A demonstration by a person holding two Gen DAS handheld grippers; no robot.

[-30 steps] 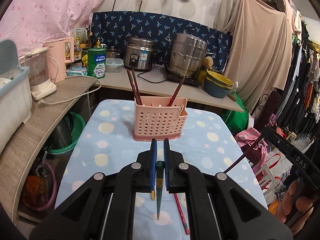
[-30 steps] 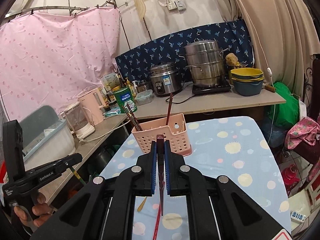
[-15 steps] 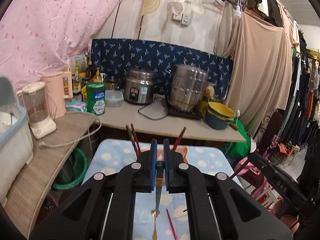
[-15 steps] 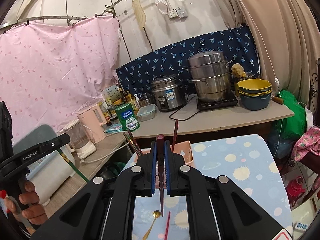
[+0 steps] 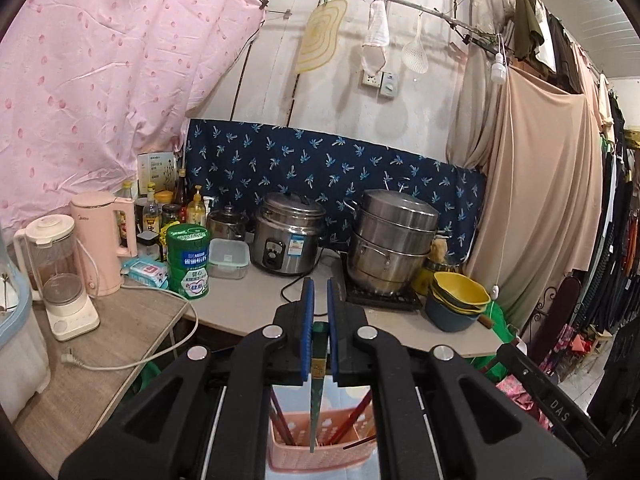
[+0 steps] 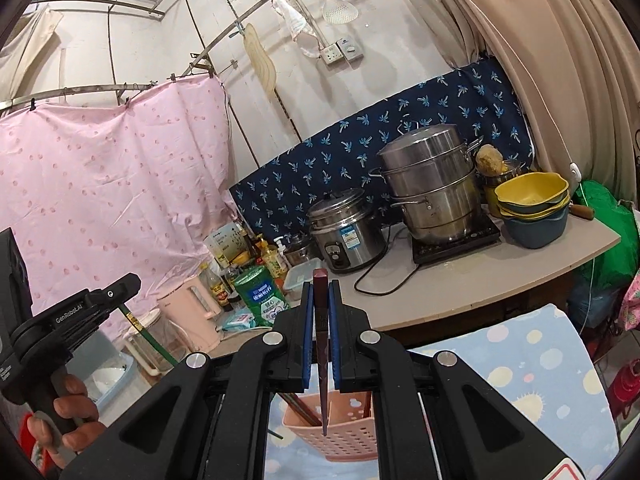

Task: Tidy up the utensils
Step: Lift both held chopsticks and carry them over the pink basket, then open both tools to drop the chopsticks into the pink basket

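Note:
My left gripper (image 5: 318, 292) is shut on a green chopstick (image 5: 316, 400) that hangs point down. Its tip is over the pink slotted basket (image 5: 344, 462) at the bottom of the left wrist view. Several red-brown chopsticks (image 5: 280, 420) lean inside the basket. My right gripper (image 6: 320, 292) is shut on a dark red chopstick (image 6: 323, 392), whose tip hangs in front of the same basket (image 6: 348, 440). At the left of the right wrist view a hand holds the left gripper (image 6: 124, 286), with the green chopstick (image 6: 154, 342) slanting down from it.
The basket stands on a table with a blue spotted cloth (image 6: 520, 380). Behind it a counter (image 5: 260, 300) carries a rice cooker (image 5: 288, 236), a steel steamer pot (image 5: 394, 240), stacked bowls (image 5: 460, 300), a green tin (image 5: 188, 260), a pink kettle (image 5: 104, 240) and a blender (image 5: 60, 276).
Both grippers have risen and moved toward the basket, each still holding its chopstick. The basket has slid from mid-view to the bottom edge, and the spoon and red chopstick on the cloth have left view.

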